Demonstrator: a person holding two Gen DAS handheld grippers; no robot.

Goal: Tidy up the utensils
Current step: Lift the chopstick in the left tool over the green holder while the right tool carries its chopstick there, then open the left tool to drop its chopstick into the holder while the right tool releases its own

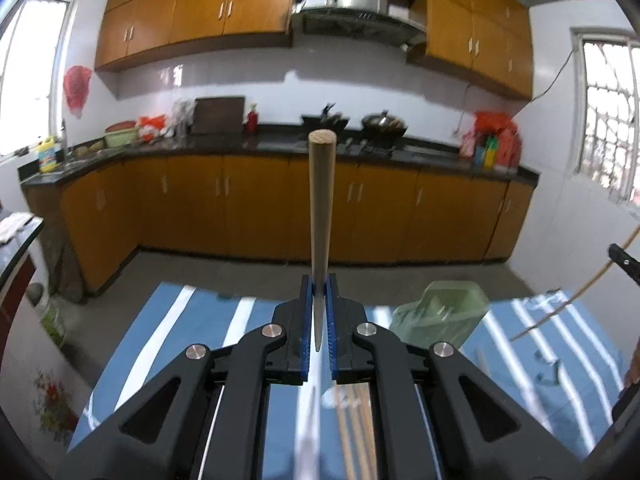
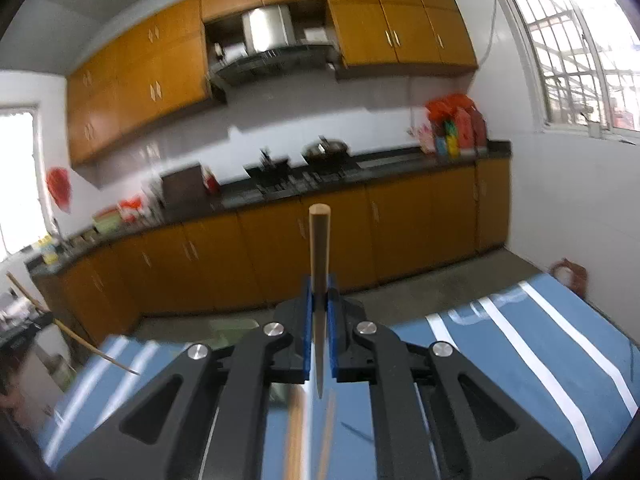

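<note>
My left gripper (image 1: 319, 285) is shut on a wooden chopstick (image 1: 321, 208) that points forward and up, thick end away from me. My right gripper (image 2: 319, 285) is shut on another wooden chopstick (image 2: 319, 256) held the same way. Both are lifted above the blue striped tablecloth (image 1: 192, 328). A pale green utensil holder (image 1: 440, 312) stands on the cloth, right of the left gripper. Several more chopsticks (image 1: 356, 432) lie blurred on the cloth below the left gripper. The right-hand chopstick shows at the right edge of the left wrist view (image 1: 576, 292); the left-hand one shows at the left of the right wrist view (image 2: 80, 340).
The blue striped tablecloth (image 2: 520, 344) covers the table under both grippers. Beyond its far edge is bare floor, then orange kitchen cabinets (image 1: 240, 200) with a dark counter (image 1: 280, 144) holding woks and bottles. A window (image 2: 568, 48) is at the right.
</note>
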